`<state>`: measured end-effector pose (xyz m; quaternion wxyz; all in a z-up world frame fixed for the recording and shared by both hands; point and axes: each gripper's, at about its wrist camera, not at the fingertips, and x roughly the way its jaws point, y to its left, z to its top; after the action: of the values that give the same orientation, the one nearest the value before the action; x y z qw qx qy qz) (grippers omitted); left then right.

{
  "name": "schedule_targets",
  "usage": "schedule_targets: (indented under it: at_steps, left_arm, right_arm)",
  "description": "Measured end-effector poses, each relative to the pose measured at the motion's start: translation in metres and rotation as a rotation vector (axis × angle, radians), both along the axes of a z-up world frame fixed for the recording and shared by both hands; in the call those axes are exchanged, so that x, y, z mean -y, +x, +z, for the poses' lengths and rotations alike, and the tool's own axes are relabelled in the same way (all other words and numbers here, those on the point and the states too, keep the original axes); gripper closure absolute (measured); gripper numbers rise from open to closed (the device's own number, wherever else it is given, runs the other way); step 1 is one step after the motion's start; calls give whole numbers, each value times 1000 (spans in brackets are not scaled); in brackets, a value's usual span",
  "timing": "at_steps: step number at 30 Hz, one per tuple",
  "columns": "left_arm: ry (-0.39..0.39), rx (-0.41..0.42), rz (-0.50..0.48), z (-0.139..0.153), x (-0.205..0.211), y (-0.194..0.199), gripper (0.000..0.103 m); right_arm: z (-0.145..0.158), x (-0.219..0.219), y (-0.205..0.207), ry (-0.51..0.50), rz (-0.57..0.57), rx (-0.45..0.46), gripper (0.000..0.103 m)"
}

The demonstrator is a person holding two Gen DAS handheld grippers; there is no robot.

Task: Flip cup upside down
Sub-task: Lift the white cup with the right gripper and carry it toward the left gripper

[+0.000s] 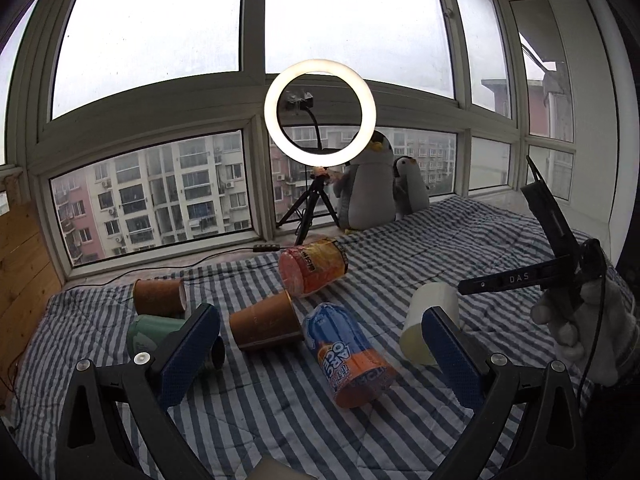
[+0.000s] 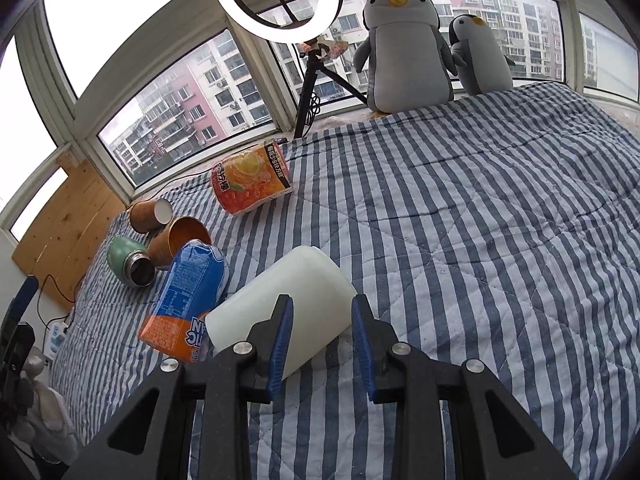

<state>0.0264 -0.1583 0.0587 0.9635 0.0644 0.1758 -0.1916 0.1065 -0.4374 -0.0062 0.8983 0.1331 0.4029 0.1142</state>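
Observation:
A white cup lies on its side on the striped blanket, right in front of my right gripper. The right gripper is open and empty; its left finger overlaps the cup's side, its right finger is beside the cup. The cup also shows in the left wrist view, behind the right finger of my left gripper. The left gripper is open wide and empty above the blanket. The right gripper shows at the right of that view, held by a gloved hand.
Lying on the blanket: a blue-orange drink carton, an orange drink carton, two brown paper cups, a green flask. A ring light on a tripod and two plush penguins stand by the window.

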Motion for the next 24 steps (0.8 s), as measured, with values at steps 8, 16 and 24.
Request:
schedule_targets:
  at_steps: [8, 16, 24]
  left_arm:
    - [6, -40, 11, 1, 4, 16, 1]
    - [28, -141, -41, -5, 23, 49, 1]
    - [125, -296, -206, -22, 112, 81, 1]
  right_arm:
    - [-4, -51, 63, -71, 121, -41, 76]
    - [-8, -28, 21, -32, 132, -31, 76]
    - [10, 51, -67, 92, -69, 142, 59]
